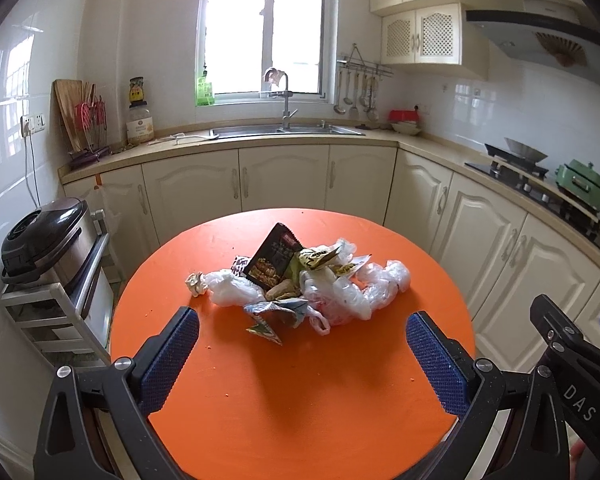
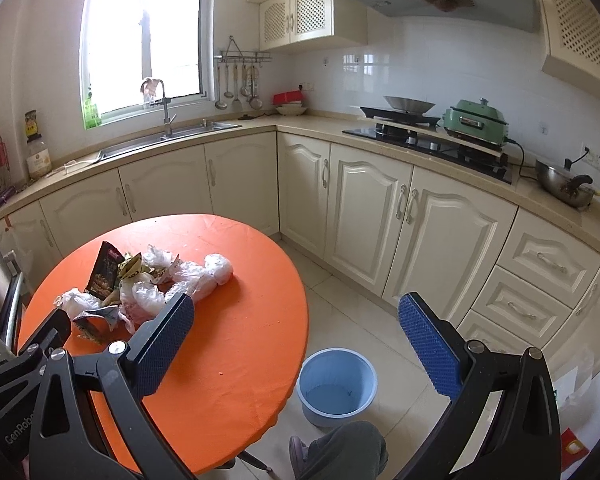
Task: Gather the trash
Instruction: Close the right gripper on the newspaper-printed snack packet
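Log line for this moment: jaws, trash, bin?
left gripper: open, empty | right gripper: open, empty | trash pile: on orange table, untouched | blue bin: on floor, looks empty

The near half of the orange desk [image 1: 300,400] lies bare, open for a reach toward the trash heap [image 1: 300,280] at its middle. On the floor to the right, the blue bin [image 2: 337,384] stands unobstructed, a knee [image 2: 348,448] just beside it.
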`<move>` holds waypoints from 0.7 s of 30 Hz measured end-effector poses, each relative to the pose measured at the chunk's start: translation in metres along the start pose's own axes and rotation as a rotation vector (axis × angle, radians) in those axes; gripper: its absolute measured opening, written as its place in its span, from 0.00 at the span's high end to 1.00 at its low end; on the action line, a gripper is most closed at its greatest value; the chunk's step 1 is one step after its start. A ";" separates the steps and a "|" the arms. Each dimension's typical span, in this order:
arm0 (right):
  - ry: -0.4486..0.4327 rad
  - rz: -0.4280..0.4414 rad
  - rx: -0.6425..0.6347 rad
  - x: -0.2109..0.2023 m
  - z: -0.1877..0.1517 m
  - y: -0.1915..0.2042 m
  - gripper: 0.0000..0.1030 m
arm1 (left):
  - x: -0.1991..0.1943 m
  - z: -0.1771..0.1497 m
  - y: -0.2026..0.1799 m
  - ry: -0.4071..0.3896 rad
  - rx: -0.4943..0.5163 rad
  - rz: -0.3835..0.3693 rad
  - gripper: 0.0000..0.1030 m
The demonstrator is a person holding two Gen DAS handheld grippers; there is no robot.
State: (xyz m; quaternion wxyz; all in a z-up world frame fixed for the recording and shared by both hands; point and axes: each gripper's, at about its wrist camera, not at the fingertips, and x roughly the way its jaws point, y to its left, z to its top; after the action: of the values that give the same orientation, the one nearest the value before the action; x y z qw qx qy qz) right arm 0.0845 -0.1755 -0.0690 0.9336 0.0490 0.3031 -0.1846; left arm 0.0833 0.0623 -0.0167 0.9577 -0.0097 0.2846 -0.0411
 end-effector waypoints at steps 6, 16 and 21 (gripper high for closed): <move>0.044 0.004 -0.044 0.011 -0.002 0.037 0.00 | 0.021 0.005 0.033 0.055 -0.027 0.012 0.01; 0.179 0.031 -0.102 0.049 -0.019 0.088 0.00 | 0.063 0.007 0.083 0.208 -0.068 0.034 0.01; 0.254 0.101 -0.127 0.069 -0.026 0.112 0.00 | 0.073 0.007 0.113 0.246 -0.114 0.056 0.01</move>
State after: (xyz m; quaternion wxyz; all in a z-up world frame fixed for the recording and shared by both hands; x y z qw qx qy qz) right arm 0.1638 -0.0883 -0.1329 0.8970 0.0280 0.4272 -0.1102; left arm 0.1560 0.1689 -0.0553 0.9143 -0.0512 0.4017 0.0009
